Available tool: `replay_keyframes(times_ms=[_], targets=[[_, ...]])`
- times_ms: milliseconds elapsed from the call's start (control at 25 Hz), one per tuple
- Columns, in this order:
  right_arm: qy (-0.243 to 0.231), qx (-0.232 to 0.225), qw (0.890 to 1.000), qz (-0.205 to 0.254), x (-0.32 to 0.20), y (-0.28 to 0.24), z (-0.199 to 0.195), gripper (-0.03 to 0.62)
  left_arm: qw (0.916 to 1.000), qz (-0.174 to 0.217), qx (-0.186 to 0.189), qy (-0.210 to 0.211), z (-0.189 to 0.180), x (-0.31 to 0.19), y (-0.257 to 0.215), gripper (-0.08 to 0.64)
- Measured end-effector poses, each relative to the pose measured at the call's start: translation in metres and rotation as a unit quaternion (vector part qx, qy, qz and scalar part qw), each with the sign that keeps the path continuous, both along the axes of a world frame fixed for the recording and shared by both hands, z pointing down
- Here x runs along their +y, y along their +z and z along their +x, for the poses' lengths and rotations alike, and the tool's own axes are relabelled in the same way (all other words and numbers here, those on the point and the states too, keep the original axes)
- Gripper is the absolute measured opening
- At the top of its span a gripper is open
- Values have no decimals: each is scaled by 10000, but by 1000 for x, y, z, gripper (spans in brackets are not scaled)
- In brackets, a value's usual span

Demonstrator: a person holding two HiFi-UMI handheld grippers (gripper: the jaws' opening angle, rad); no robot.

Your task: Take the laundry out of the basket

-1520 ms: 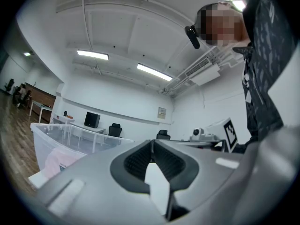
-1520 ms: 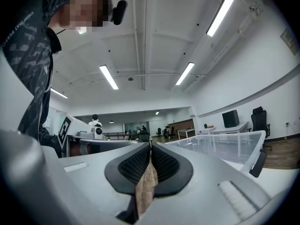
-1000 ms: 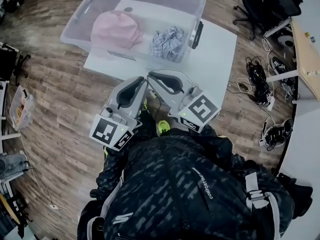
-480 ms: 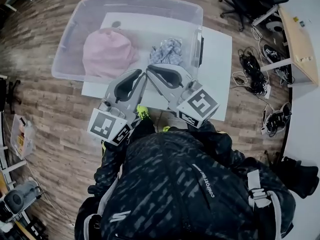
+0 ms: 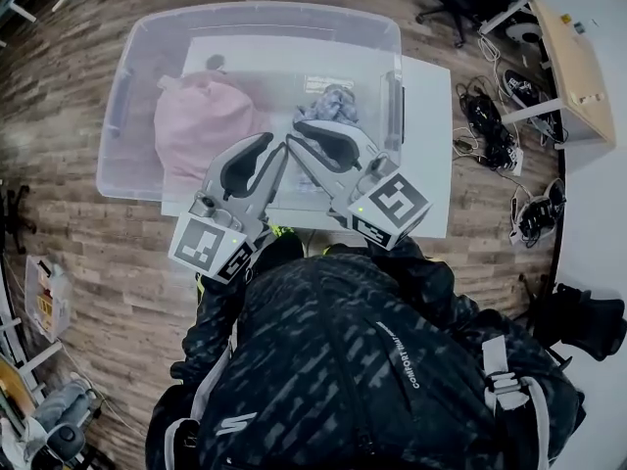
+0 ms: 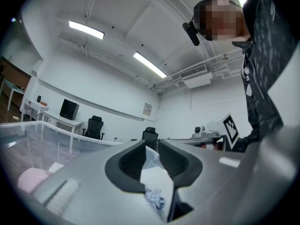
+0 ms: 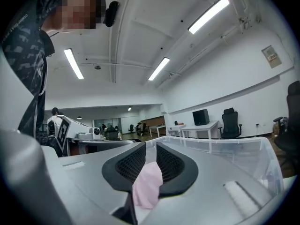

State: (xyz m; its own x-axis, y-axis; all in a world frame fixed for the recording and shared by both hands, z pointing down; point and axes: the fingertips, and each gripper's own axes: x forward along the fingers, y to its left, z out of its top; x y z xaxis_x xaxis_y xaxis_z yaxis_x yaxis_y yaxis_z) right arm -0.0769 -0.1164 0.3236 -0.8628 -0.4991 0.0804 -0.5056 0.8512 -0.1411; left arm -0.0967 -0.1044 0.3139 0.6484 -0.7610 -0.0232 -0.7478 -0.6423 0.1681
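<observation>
Now left gripper [image 5: 271, 145] jaws just opening slightly, nothing held. Right gripper [image 5: 293, 135] same, empty too. Both point toward clear basket [image 5: 116, 116]. Pink laundry [image 5: 201, 130], checked cloth [image 5: 329, 101] lie inside basket, well apart.

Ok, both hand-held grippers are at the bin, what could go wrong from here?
The left hand-held gripper and the right hand-held gripper, both empty, have just been opening but gape narrowly: they may skid off the pink garment or checked cloth. Their tips nearly touch and could clash.
</observation>
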Motion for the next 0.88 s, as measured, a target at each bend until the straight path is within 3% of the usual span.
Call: replay_keyframes(times_ms=[280,440,640,880], targets=[[381,237,9990,-3,-34,11,-5,78,9999,-47,-38,109,-10,-35,6,98],[393,490,9980,-114,-43,29,-8,124,9999,28,-99,96,-12,-50,3,98],[482,1002,9922,-566,-62,67,-5,192,9999,84,-47,108,-6,-62,-4,100],[877,1452,9782,-1194,-99,123,0,230,9998,-204,37,65,-17,-94,27,104]])
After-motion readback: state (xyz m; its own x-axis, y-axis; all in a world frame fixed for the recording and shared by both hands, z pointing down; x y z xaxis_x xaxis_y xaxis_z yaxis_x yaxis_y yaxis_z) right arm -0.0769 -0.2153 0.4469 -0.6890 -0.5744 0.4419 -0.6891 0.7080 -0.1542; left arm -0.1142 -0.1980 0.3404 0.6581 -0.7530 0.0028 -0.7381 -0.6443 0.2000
